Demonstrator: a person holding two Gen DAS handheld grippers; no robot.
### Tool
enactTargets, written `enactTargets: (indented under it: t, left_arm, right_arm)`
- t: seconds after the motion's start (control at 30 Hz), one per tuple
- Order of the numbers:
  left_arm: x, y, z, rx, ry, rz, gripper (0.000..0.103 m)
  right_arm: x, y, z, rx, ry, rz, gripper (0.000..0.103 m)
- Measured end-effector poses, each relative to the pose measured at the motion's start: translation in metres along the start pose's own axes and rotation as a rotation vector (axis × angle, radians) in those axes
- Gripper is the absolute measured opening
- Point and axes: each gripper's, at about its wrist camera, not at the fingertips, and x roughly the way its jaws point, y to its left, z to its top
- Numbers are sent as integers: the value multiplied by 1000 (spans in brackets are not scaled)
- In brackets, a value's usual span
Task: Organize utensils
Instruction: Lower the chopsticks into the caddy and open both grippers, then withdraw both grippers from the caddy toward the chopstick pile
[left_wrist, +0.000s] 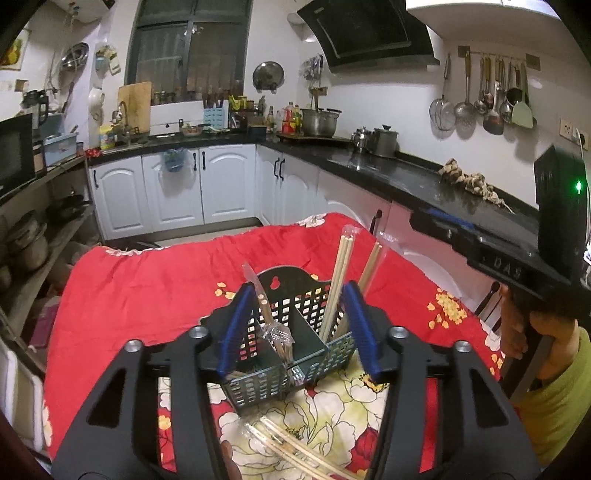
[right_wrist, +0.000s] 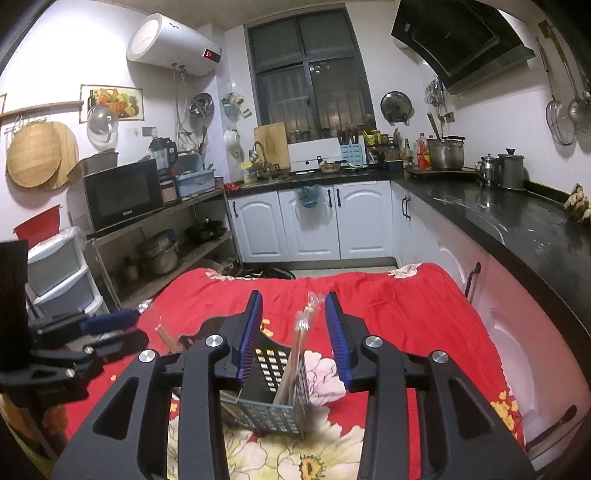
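A dark perforated utensil basket (left_wrist: 291, 291) with compartments stands on the red flowered cloth (left_wrist: 147, 280). Chopsticks in clear sleeves (left_wrist: 341, 273) lean upright in its right compartment. A wrapped wooden-handled utensil (left_wrist: 264, 306) and a clear plastic fork (left_wrist: 277, 332) sit in the left one. My left gripper (left_wrist: 298, 291) is open just in front of the basket, with nothing pressed between its blue pads. My right gripper (right_wrist: 293, 295) is open above the basket (right_wrist: 273, 410). The sleeved chopsticks (right_wrist: 306, 321) rise between its pads without touching them. More sleeved chopsticks (left_wrist: 295, 450) lie on the cloth in front.
The other gripper's body (left_wrist: 561, 206) and a person's arm in a green sleeve (left_wrist: 554, 387) are at the right. A black counter (right_wrist: 517, 221) runs along the right side. A shelf with a microwave (right_wrist: 122, 195) stands at the left.
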Motion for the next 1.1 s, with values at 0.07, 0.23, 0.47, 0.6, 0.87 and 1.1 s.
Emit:
enactTargets:
  t: [0.07,0.23,0.47,0.6,0.87,1.1]
  left_arm:
    - [-5,1,1,-6,-13,5,60]
    - [-19,0,4,-16,-53,-2,84]
    - [-35,-4,0,2,-92,23,92]
    - [-42,-6,-7,1,-97,23,92]
    - [-48,-2,-22,-31,-87,23,92]
    - [-48,2,-38,-61,-62,23,92]
  right_arm:
    - [-4,0,-3,3,4,2,38]
    - [-12,1,-9,-4,10,9,41]
    - [-25,6,-18,-22,6,15,49]
    - [-30,7,-25,-32,14,12,50]
    - [-36,8,-36,-18,38,26,51]
    - [-45,12,-46,-34,51,36,52]
